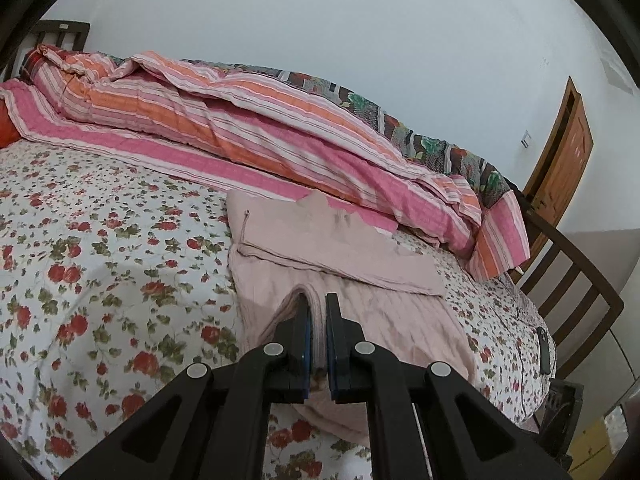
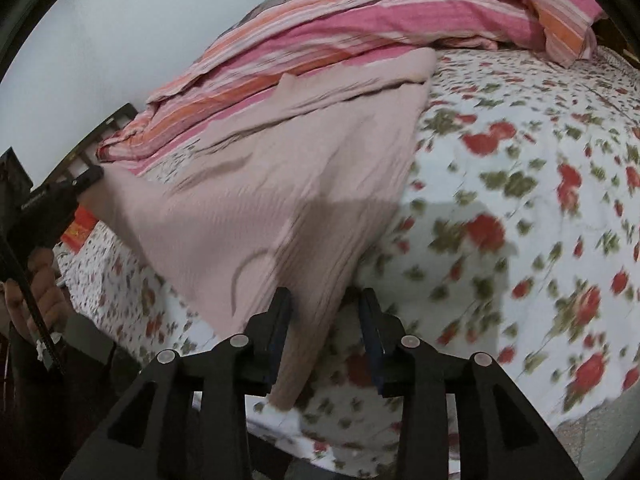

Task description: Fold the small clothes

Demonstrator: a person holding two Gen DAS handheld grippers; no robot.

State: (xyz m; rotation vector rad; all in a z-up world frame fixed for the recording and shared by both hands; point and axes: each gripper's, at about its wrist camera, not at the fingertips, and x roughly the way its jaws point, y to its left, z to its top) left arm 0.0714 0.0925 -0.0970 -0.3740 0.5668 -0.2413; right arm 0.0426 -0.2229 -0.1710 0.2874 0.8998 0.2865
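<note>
A: Where was the pink garment (image 1: pixel 340 240)?
B: On the bed (image 1: pixel 100 240), half-folded. Your left gripper (image 1: pixel 318 308) pinched its hem; right gripper (image 2: pixel 325 300) jaws gaped, cloth loose between. Next: regrip, fold over.

1. A bed covered by a white sheet (image 1: pixel 100 240) printed with red flowers and green leaves.
2. A striped quilt (image 1: pixel 248 120) in pink, orange and white lies bunched along the far side of the bed, against the pale wall (image 1: pixel 320 20).
3. Behind it, a dark patchwork blanket (image 1: pixel 420 136) with green and red flowers.
4. A dark wooden slatted footboard (image 1: pixel 572 280) at the bed's end.
5. A brown wooden door (image 1: pixel 568 148) beyond it, with a small wall switch (image 1: pixel 527 138) just beside its frame.
6. A dark slatted headboard (image 1: pixel 60 34) at the other end.
</note>
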